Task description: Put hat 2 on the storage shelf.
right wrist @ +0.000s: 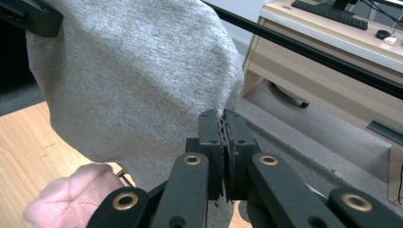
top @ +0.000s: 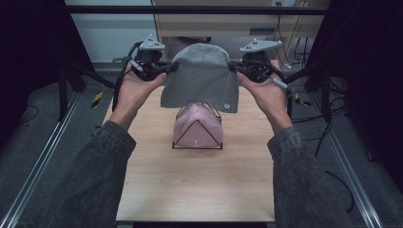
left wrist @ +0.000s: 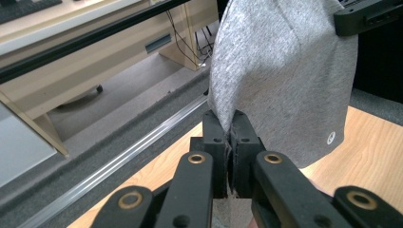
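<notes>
A: Two grippers, each clamped on the same grey beanie (top: pixel 202 76). In the high view the left gripper (top: pixel 170 68) pinches its left edge and the right gripper (top: pixel 234 68) its right edge, so the cap hangs stretched between them in the upper middle of the frame.

B: Are the jaws really closed on cloth?

A: Yes. The left gripper view has its own gripper (left wrist: pixel 230 124) at bottom centre, jaws pressed together with grey knit caught in the seam. The right gripper view shows the same for its gripper (right wrist: pixel 222 122).

B: Any writing or brand?

A: A small round white badge (top: pixel 227 106) sits near the beanie's lower right corner in the high view. It also shows in the left gripper view (left wrist: pixel 331 137), right of centre, too small to read. No other lettering can be made out.

B: What sits under the cap?

A: A pink beanie (top: pixel 197 127) on a black wire stand (top: pixel 186 132), centre of the high view, on the wooden table (top: pixel 190 185). The grey cap's lower hem hangs just above its top; I cannot tell whether they touch.

B: And what do the gripper views add?

A: The right gripper view shows a keyboard (right wrist: pixel 330 13) on a desk at upper right, and the pink crown (right wrist: pixel 71 194) at lower left. The left gripper view shows a metal rail (left wrist: pixel 119 159) along the floor, lower left.
</notes>
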A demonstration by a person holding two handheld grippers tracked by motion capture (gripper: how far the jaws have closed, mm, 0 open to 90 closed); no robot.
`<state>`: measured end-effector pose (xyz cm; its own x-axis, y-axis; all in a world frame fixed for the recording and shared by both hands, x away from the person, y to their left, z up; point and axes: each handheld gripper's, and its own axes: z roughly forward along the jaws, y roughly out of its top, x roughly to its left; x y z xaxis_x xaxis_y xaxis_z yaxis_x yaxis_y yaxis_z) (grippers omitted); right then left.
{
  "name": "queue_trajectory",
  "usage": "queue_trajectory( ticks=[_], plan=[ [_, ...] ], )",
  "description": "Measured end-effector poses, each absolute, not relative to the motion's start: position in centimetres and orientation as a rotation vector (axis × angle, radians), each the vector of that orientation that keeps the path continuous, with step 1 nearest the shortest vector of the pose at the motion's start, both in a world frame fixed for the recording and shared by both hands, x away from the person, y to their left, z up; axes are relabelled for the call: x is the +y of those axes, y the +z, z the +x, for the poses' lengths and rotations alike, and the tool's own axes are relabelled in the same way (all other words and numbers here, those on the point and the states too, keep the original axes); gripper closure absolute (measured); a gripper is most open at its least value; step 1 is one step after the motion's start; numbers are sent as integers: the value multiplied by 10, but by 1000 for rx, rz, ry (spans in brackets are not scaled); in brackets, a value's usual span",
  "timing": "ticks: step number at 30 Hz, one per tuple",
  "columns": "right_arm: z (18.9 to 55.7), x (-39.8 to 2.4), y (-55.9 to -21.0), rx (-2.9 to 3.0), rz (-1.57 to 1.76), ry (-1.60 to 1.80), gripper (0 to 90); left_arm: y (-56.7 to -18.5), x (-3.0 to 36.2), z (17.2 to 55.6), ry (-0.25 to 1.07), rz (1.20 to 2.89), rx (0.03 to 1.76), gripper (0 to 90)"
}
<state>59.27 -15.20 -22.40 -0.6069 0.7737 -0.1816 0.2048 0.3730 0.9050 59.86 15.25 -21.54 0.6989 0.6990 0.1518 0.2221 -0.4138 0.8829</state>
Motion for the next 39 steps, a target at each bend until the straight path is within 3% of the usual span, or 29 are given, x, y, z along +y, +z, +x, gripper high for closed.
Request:
queue_trajectory(
  ticks=[20, 39],
  plan=[
    [608, -140, -272, 2094, 838, 1169, 882, -267, 159, 622, 627, 2012, 768, 874],
    [608, -133, -326, 2163, 864, 1083, 883, -316, 156, 620, 586, 2055, 804, 874]
  ],
)
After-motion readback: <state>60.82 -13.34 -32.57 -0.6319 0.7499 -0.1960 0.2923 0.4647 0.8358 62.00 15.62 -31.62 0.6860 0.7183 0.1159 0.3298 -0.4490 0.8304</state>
